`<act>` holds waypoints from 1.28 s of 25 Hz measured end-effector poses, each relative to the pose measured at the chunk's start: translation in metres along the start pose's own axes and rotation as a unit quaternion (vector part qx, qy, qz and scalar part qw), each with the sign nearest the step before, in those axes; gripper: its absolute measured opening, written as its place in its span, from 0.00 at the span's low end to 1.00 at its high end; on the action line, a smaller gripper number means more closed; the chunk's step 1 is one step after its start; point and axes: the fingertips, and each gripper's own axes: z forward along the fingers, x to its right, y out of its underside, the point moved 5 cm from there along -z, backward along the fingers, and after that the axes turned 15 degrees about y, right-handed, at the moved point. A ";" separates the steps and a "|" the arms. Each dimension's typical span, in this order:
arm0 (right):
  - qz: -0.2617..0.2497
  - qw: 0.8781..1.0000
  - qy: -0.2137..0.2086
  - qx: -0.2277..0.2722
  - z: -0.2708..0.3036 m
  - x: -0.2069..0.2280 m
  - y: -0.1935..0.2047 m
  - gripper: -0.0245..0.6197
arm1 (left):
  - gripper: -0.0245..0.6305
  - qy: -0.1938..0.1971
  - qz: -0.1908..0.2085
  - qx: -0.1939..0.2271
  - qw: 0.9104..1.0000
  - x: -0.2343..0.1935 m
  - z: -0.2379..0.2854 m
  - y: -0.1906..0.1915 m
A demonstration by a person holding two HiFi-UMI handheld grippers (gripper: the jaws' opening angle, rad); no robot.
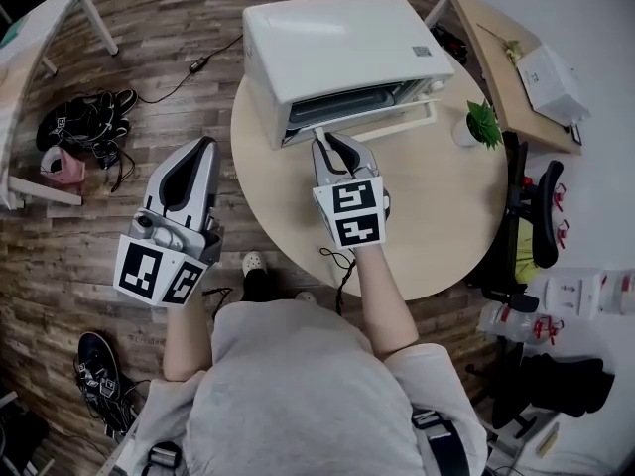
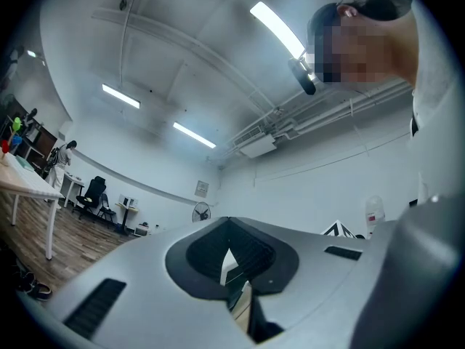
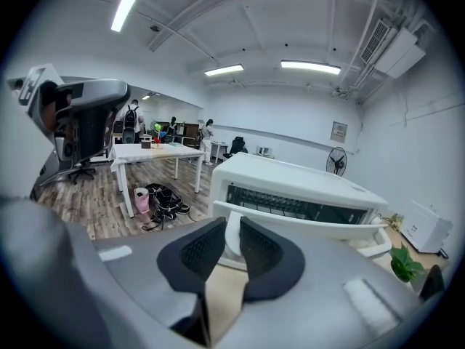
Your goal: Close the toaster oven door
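Note:
A white toaster oven stands at the far side of the round table. Its door hangs partly open, tilted outward at the top, and the rack shows through the gap in the right gripper view. My right gripper reaches the left end of the door handle, with its black pads closed around the white handle post. My left gripper hangs off the table's left side over the floor, its jaws together and nothing between them.
A small potted plant stands on the table's right edge. A black cord lies near the front edge. An office chair and a desk with a white box are at the right. Shoes lie on the floor at the left.

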 end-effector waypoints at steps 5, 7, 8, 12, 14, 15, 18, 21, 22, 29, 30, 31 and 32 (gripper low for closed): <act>-0.001 1.000 0.000 0.004 0.009 -0.001 -0.009 0.15 | 0.05 -0.009 -0.002 0.004 1.000 -0.008 -0.006 -0.001; -0.002 1.000 -0.001 0.004 0.013 0.000 -0.011 0.15 | 0.05 -0.010 -0.003 0.005 1.000 -0.011 -0.007 -0.001; -0.004 1.000 -0.001 0.003 0.014 0.001 -0.011 0.15 | 0.05 -0.010 -0.003 0.006 1.000 -0.012 -0.007 -0.001; -0.005 1.000 -0.001 0.004 0.020 0.001 -0.015 0.15 | 0.05 -0.011 -0.005 0.008 1.000 -0.016 -0.008 -0.002; -0.007 1.000 0.000 0.005 0.023 0.001 -0.018 0.15 | 0.05 -0.010 -0.005 0.010 1.000 -0.017 -0.008 -0.002; -0.006 1.000 0.000 0.005 0.025 0.001 -0.019 0.15 | 0.05 -0.009 -0.005 0.010 1.000 -0.018 -0.008 -0.002; 0.000 1.000 -0.001 0.005 0.030 0.000 -0.024 0.15 | 0.05 -0.009 -0.006 0.011 1.000 -0.021 -0.008 -0.002; -0.001 1.000 0.001 0.005 0.033 0.000 -0.027 0.15 | 0.05 -0.009 -0.006 0.011 1.000 -0.025 -0.009 -0.003; -0.002 1.000 0.002 0.006 0.034 0.000 -0.027 0.15 | 0.05 -0.009 -0.006 0.012 1.000 -0.026 -0.009 -0.003; 0.001 1.000 0.007 0.006 0.039 -0.001 -0.031 0.15 | 0.05 -0.006 -0.007 0.011 1.000 -0.034 -0.008 -0.004; 0.001 1.000 0.008 0.006 0.039 -0.001 -0.031 0.15 | 0.05 -0.005 -0.007 0.011 1.000 -0.036 -0.008 -0.004; 0.000 1.000 0.010 0.006 0.039 -0.002 -0.031 0.15 | 0.05 -0.004 -0.008 0.011 1.000 -0.037 -0.008 -0.004; -0.003 1.000 0.012 0.005 0.039 -0.002 -0.030 0.15 | 0.05 -0.002 -0.009 0.011 1.000 -0.038 -0.007 -0.004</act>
